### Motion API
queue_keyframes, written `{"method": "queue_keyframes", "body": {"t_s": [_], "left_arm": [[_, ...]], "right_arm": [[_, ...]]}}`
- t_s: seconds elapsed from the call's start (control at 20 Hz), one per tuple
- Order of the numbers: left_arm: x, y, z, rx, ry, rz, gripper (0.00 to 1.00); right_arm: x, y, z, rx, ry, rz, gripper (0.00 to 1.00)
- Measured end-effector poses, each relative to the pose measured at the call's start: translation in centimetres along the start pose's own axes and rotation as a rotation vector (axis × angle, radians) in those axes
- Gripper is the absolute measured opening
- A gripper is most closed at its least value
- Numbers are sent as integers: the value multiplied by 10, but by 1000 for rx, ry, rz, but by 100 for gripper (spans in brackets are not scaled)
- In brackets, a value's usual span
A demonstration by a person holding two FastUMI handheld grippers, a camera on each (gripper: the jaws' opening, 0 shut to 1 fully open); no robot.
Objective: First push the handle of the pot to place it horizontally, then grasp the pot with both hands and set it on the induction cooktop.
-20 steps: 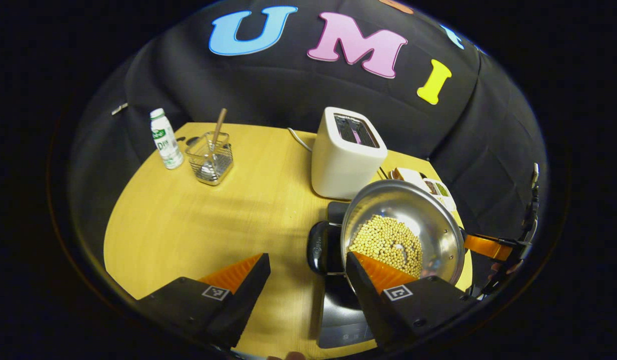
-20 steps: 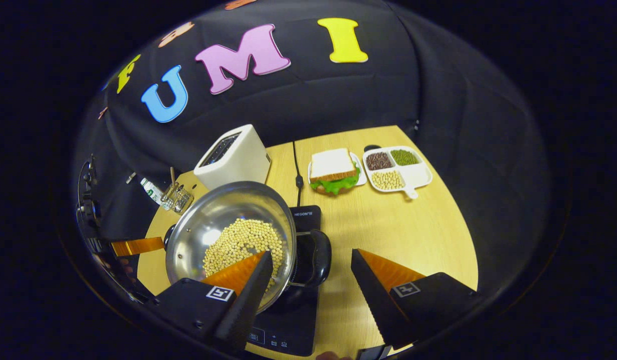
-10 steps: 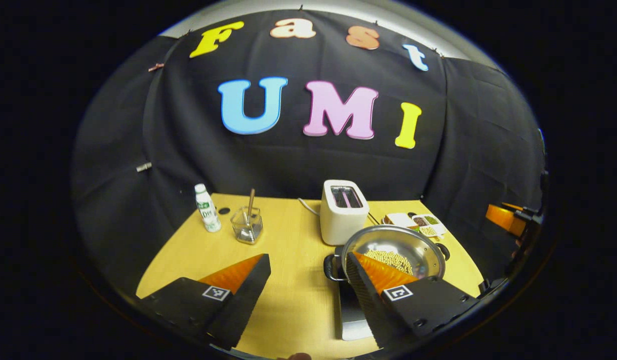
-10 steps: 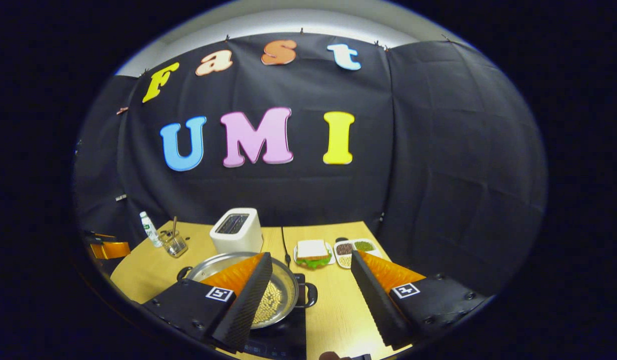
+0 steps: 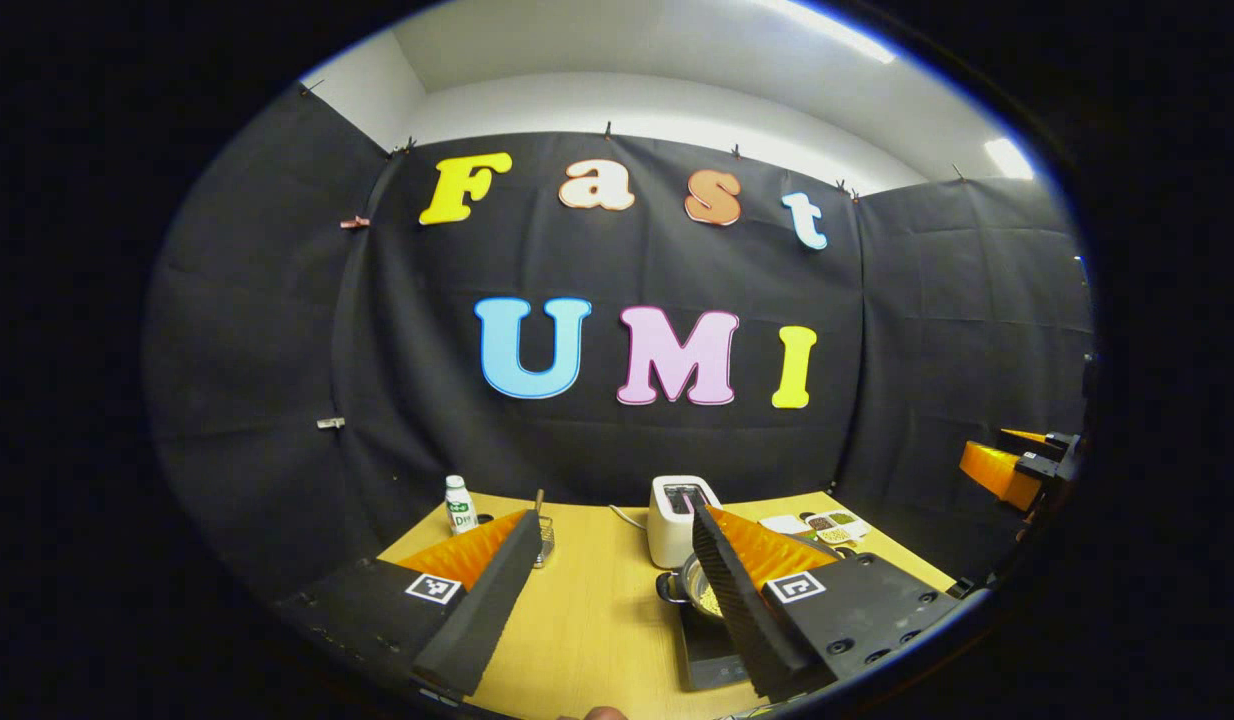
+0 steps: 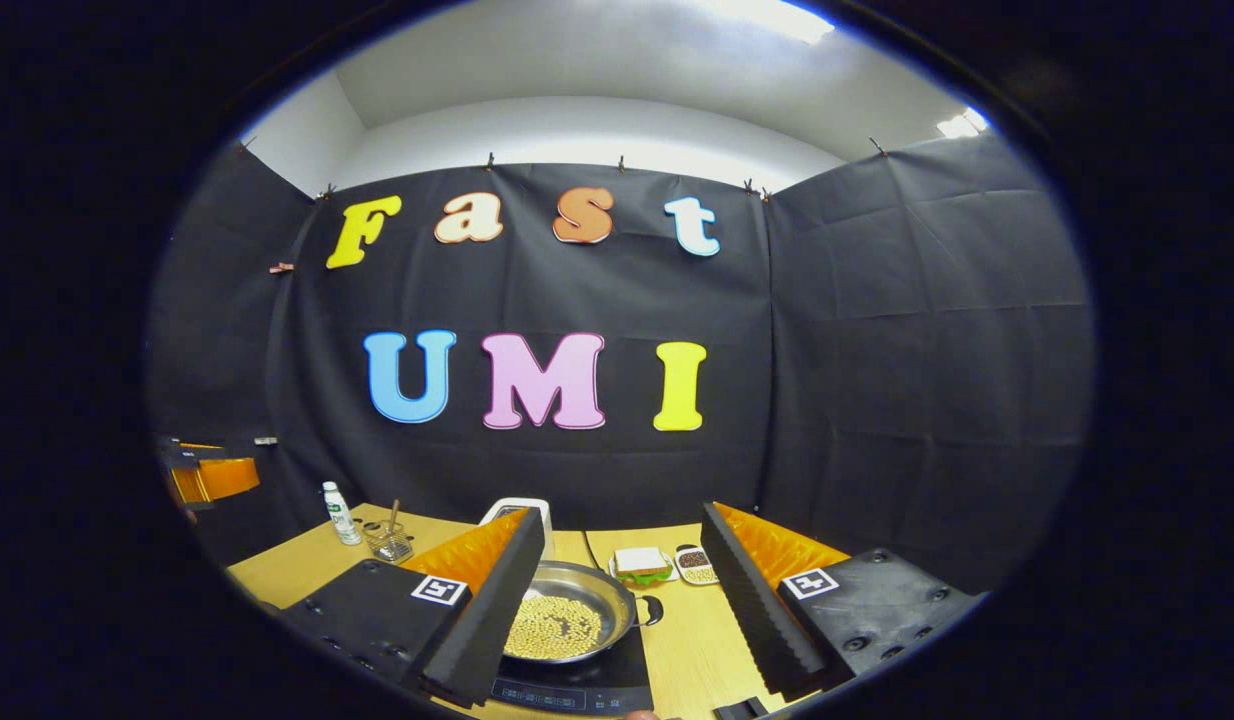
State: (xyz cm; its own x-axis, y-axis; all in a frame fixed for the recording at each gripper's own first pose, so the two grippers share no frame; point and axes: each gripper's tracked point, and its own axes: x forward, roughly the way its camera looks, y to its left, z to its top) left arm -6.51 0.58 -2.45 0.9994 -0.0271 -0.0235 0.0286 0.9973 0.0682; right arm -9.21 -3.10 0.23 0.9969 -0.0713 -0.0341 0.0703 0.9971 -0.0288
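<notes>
The pot [image 6: 567, 620], a steel pan holding pale soybeans [image 6: 552, 628], sits on the black induction cooktop [image 6: 587, 685] at the near edge of the wooden table [image 6: 677, 640]. One black side handle [image 6: 653, 610] points toward the table's right side; in the left gripper view the opposite handle [image 5: 669, 587] points left.

The left gripper [image 5: 607, 590] is raised above the near edge, jaws open, nothing between them. Its right finger hides most of the pot in that view. The right gripper [image 6: 622, 590] is likewise raised, jaws spread wide and empty, apart from the pot. The left gripper also shows at the far left of the right gripper view, well clear of the table, and the right gripper at the far right of the left gripper view.

Along the far edge stand a white toaster [image 5: 682, 520] near the middle, with its cord trailing left. Toward the far left corner are a small white bottle [image 5: 461, 504] and a clear holder [image 6: 387, 541] with a utensil in it. Right of the toaster lie a sandwich [image 6: 641, 565] on a plate and, just beside it, a divided dish [image 6: 695, 564] of beans and grains.
</notes>
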Motion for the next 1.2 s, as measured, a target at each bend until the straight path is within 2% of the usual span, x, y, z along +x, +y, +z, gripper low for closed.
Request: {"method": "queue_keyframes", "body": {"t_s": [0.15, 0.25, 0.45, 0.6, 0.75, 1.2], "left_arm": [[-23, 3, -4, -26, -13, 13, 94], [-38, 12, -9, -46, -3, 39, 95], [-56, 30, -20, -90, 1, 71, 95], [-60, 49, -22, -73, 2, 102, 95], [-58, 50, -16, -37, -15, 113, 95], [-57, 18, -20, -49, -9, 62, 95]], "right_arm": [[-34, 8, -1, -46, -15, 12, 98], [-54, 12, -5, -29, 9, 12, 98], [-76, 2, -3, -19, -13, -13, 98], [-73, -5, -7, 17, 7, -22, 98], [-64, -8, -9, 43, 16, -30, 99], [-43, 4, -9, 35, 32, 19, 98]]}}
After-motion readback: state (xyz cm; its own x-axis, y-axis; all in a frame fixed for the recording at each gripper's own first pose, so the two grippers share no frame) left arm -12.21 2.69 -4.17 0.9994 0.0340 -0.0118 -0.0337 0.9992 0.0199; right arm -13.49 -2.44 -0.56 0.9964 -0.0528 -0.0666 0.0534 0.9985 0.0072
